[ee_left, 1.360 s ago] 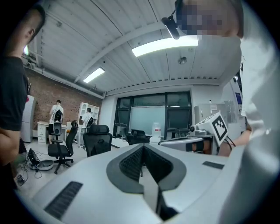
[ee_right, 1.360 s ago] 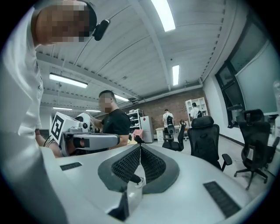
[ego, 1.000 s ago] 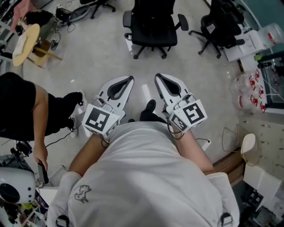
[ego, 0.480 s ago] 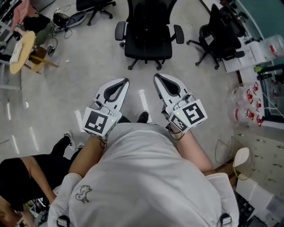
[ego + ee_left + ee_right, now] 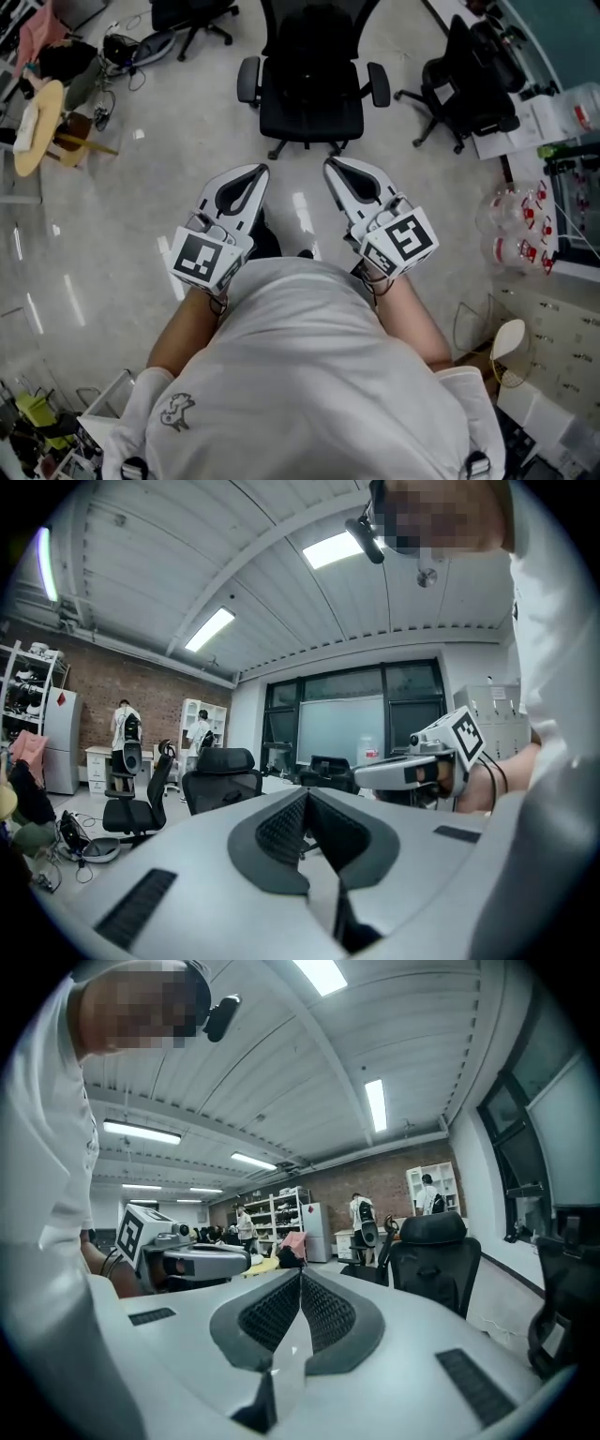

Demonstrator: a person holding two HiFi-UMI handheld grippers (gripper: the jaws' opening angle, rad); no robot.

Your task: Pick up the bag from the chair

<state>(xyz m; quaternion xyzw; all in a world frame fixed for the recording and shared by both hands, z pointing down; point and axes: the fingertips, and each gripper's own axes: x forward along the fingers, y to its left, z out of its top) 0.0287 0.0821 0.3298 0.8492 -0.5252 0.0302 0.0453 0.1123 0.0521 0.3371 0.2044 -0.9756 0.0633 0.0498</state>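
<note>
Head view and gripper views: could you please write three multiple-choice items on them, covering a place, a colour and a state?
1. Where is the nearest office chair relative to the left hand-held gripper and the right hand-held gripper?
A. Straight ahead of them
B. Behind the person
C. Tipped over on its side

2. What colour is that chair?
A. Red
B. Black
C. White

3. How do the right hand-held gripper's jaws stand?
A. Wide apart
B. Shut on a bag
C. Shut, with nothing between them

Answers:
1 A: in the head view it stands upright just beyond both tips.
2 B: its seat, back and armrests are all black.
3 C: the right gripper view shows the jaws meeting with nothing held.
</note>
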